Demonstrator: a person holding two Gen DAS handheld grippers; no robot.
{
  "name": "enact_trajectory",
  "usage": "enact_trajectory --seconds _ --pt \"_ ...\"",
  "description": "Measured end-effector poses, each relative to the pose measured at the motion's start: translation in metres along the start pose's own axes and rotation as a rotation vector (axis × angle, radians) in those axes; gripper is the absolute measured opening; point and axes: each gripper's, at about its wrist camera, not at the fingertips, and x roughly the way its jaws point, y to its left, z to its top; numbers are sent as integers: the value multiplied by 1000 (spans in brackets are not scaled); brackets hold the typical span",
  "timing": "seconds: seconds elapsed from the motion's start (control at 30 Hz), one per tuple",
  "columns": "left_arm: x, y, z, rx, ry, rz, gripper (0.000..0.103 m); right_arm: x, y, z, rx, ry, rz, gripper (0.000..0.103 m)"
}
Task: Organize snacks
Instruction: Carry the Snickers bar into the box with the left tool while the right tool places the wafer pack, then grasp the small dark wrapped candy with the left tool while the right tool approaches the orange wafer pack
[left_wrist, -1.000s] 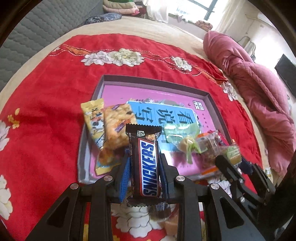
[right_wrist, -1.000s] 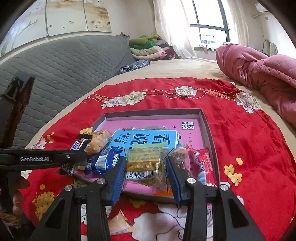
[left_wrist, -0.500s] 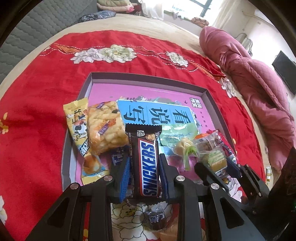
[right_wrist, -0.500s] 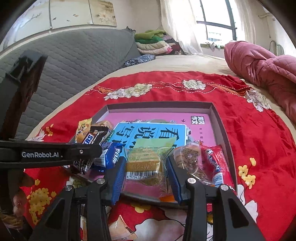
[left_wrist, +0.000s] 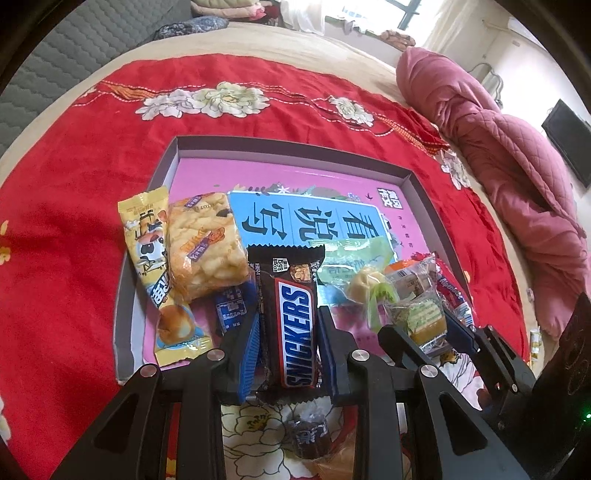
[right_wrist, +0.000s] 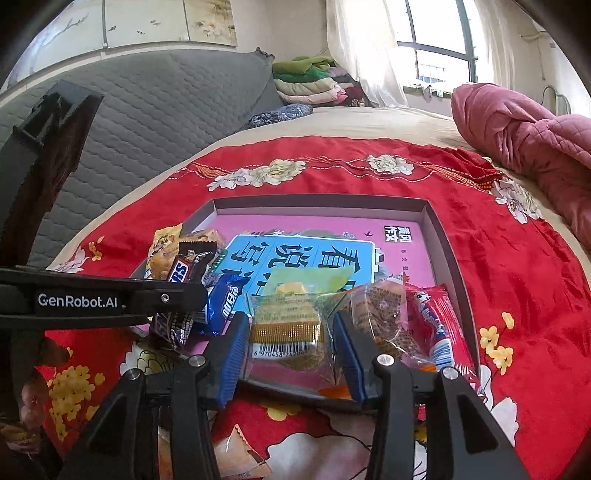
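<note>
A grey-rimmed tray (left_wrist: 295, 144) with a pink printed floor lies on a red flowered cloth. My left gripper (left_wrist: 290, 314) is shut on a Snickers bar (left_wrist: 295, 325), held lengthwise over the tray's near edge; the Snickers bar (right_wrist: 184, 267) also shows at the left of the right wrist view. My right gripper (right_wrist: 291, 328) straddles a clear-wrapped wafer packet (right_wrist: 288, 325) that rests low in the tray (right_wrist: 317, 203). Its jaws are opening, and the blue pads (right_wrist: 232, 354) stand just off the wrapper. In the left wrist view the right gripper (left_wrist: 432, 325) is at the lower right.
In the tray lie a yellow milk-candy pack (left_wrist: 147, 240), a rice cracker pack (left_wrist: 203, 251), a blue biscuit pack (right_wrist: 221, 302), a green packet (left_wrist: 351, 258) and a red packet (right_wrist: 432, 321). Loose sweets (left_wrist: 308, 439) lie on the cloth nearby. A pink quilt (left_wrist: 517, 177) lies to the right.
The left gripper carried the Snickers bar farther over the tray's near edge. The right gripper sank a little with the wafer packet, and its jaws have spread slightly.
</note>
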Motion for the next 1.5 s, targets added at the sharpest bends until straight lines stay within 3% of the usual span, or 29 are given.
enact_trajectory --seconds 0.37,0.5,1.13,1.5 --pt "1 2 -1 -9 11 -6 32 -6 1 0 -5 -16 -12 55" --pt "1 2 -1 -7 10 -1 38 -11 -4 1 15 -29 -18 59" --pt "-26 -6 0 18 -29 10 48 -35 -11 7 63 -78 -7 65" --pt "-48 -2 -9 8 -31 9 51 -54 -16 2 134 -54 8 66"
